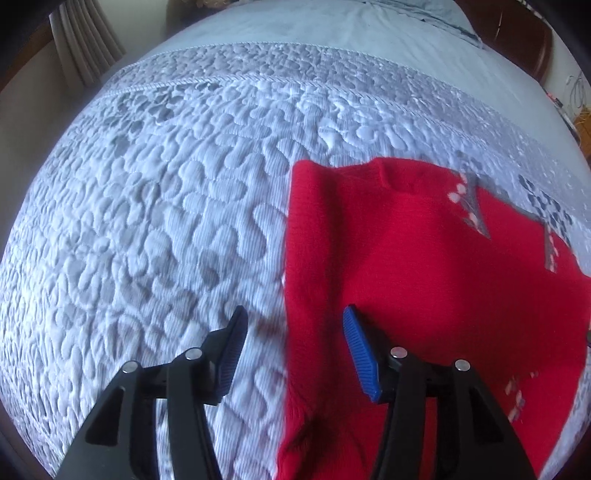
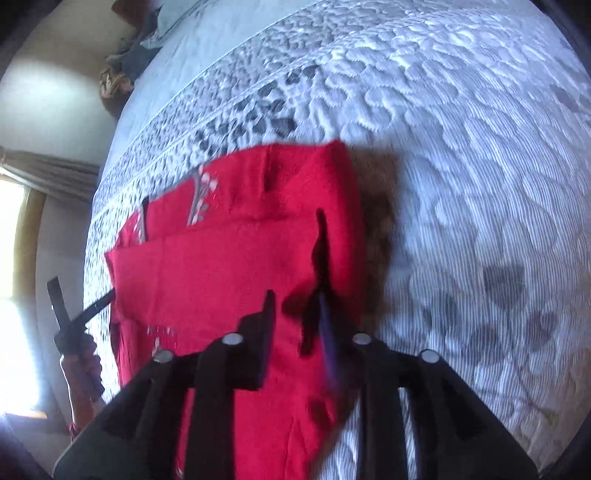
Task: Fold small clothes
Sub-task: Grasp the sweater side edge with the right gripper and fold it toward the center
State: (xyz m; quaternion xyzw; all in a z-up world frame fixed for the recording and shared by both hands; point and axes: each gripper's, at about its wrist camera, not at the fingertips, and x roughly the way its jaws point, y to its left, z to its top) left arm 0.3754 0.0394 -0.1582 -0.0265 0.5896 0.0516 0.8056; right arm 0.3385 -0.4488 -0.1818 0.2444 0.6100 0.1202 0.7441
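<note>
The bed [image 1: 147, 221], covered in a pale blue-grey quilted bedspread with a puffy pebble pattern, stretches wide on every side. In the left wrist view a broad bare stretch of quilt lies to the left of the garment, running out to the corded border band and the plain smooth sheet [image 1: 332, 29] beyond. A beige pleated curtain [image 1: 85, 48] hangs past the bed's far left corner, and dark wooden furniture [image 1: 524, 40] stands past its far right edge. In the right wrist view the quilt is just as open to the right of the garment.

The left hand-held gripper [image 1: 293, 317] hangs released, its blue ribbed pads set well apart, grasping nothing. The right hand-held gripper [image 2: 295, 306] has a narrower gap between its black fingers; red cloth appears to run up between them, though blur and shadow make it impossible to tell whether it is actually clenched on the fabric.

The red knitted sweater with pale floral trim [image 1: 406, 251] lies flat on the quilt, partly folded. Its straight left edge runs between the left hand-held gripper's two pads, so one pad sits over quilt and the other over red knit. In the right wrist view the sweater [image 2: 229, 258] spreads ahead and to the left of the right hand-held gripper, with its right folded edge rising near the fingertip.
</note>
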